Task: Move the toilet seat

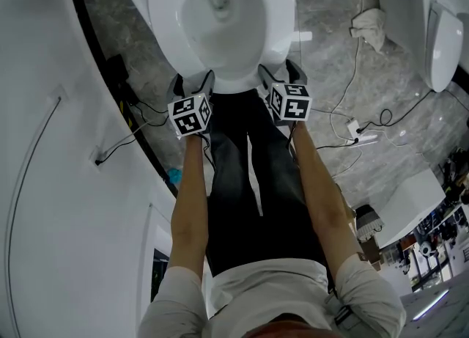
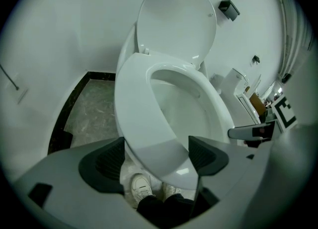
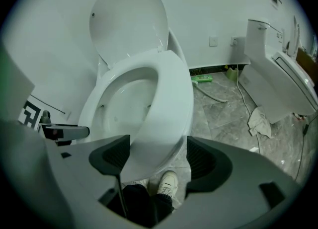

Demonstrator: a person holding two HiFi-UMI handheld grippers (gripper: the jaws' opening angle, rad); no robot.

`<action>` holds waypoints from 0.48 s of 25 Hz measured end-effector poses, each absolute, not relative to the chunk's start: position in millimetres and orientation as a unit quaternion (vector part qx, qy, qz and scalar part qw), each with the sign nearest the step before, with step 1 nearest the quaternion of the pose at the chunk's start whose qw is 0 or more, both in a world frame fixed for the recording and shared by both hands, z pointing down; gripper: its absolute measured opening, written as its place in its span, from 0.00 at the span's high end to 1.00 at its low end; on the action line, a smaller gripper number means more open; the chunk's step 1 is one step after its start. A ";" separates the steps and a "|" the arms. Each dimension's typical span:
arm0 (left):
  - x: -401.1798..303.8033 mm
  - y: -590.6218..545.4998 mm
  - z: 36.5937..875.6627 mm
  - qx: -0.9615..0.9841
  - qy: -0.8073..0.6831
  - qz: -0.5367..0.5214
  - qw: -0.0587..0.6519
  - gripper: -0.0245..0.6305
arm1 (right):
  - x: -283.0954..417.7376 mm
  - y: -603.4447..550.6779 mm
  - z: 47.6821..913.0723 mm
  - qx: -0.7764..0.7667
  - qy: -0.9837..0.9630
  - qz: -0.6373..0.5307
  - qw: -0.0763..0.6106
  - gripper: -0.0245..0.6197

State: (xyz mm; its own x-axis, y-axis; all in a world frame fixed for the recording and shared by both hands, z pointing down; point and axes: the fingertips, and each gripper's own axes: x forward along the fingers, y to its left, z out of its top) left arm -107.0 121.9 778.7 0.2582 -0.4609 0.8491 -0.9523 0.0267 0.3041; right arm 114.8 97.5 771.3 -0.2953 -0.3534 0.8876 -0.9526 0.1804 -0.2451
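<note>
Lowered seat (image 1: 165, 14) on bowl (image 1: 220, 17).
Left hand-held gripper (image 2: 156, 158) and right hand-held gripper (image 3: 159, 158), jaws apart, straddle the glossy oval seat's front rim; lid (image 2: 176, 19) upright; wall (image 1: 44, 146) close left, marbled floor (image 3: 223, 114) open right.

The left gripper (image 2: 156, 161) is hovering at the front of the toilet seat (image 2: 139, 114), jaws standing wide apart with the seat's front rim sitting between the dark pads (image 2: 107, 166). Whether they're brushing it is hard to call. The seat is lying down on the bowl (image 2: 186, 106). Behind the seat the lid (image 2: 176, 19) is standing upright. Under the seat's front edge a white shoe (image 2: 140, 187) is peeking out, and left of the seat grey marbled floor (image 2: 92, 111) is showing.
</note>
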 end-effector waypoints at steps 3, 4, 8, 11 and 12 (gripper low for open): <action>-107.4 121.3 780.2 0.644 -0.550 0.263 0.462 0.36 | 112.6 97.2 772.1 0.480 -0.683 0.425 0.350 0.40; -107.8 121.6 780.6 0.643 -0.551 0.263 0.463 0.36 | 111.6 97.6 772.5 0.480 -0.683 0.425 0.350 0.40; -109.6 121.4 780.0 0.639 -0.552 0.257 0.470 0.36 | 109.1 97.3 774.0 0.478 -0.682 0.424 0.356 0.40; -109.1 121.9 779.4 0.642 -0.549 0.260 0.469 0.36 | 109.0 97.9 773.4 0.481 -0.681 0.423 0.355 0.40; -109.1 122.1 779.3 0.642 -0.548 0.260 0.469 0.36 | 108.9 98.2 773.1 0.481 -0.681 0.423 0.356 0.40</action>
State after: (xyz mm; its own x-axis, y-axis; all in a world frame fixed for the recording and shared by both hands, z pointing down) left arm -109.1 122.1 779.3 0.2633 -0.4600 0.8480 -0.9478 0.0404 0.3162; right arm 108.9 98.2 773.1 -0.2841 -0.3543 0.8909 -0.9557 0.1792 -0.2335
